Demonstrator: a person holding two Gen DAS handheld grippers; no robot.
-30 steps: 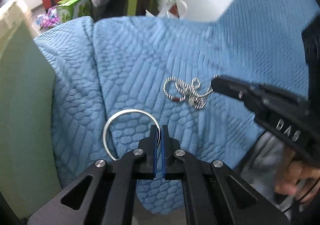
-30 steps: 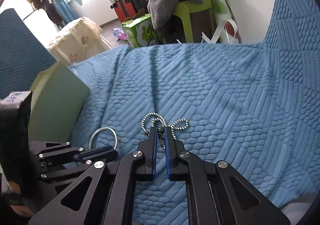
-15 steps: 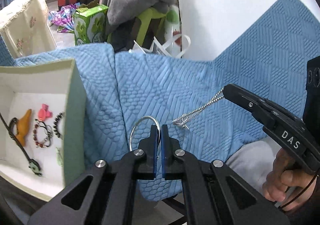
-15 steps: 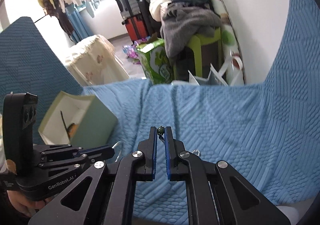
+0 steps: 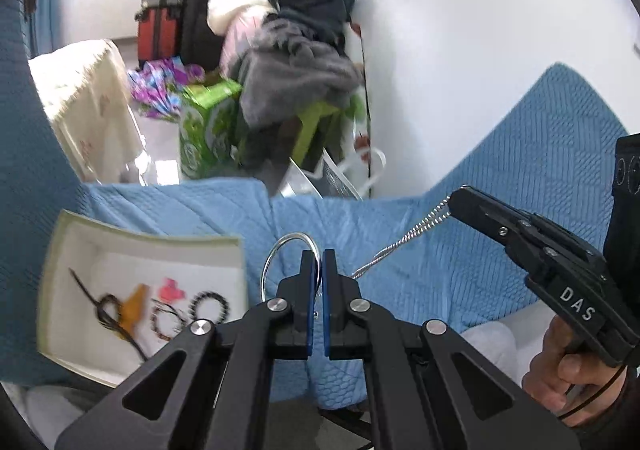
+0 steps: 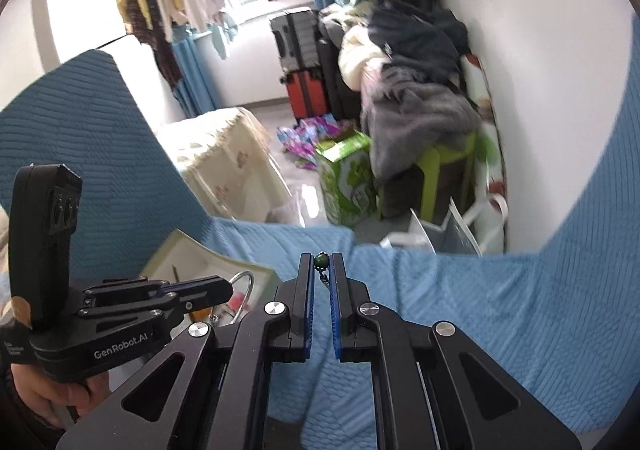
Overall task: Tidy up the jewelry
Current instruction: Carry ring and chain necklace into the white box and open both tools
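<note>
Two claws are held above a blue quilted cover (image 5: 460, 250), each closed on a piece of jewelry. The left claw (image 5: 319, 262) is clamped narrowly on a silver bangle (image 5: 276, 254), whose ring stands up to the left of the fingertips. The right claw (image 6: 322, 264) is shut on a silver chain (image 5: 404, 242); a dark green bead (image 6: 321, 259) is seen pinched at its tips, and in the left wrist view the chain is seen hanging slantwise from those tips, clear of the cover. An open pale green box (image 5: 236, 246) with a white inside lies to the left on the cover. Beaded bracelets (image 5: 210, 304), a pink piece (image 5: 170, 288), an orange piece (image 5: 134, 306) and a dark cord (image 5: 106, 310) are kept in it. Each tool is gripped by a hand (image 5: 568, 374) at its handle.
</note>
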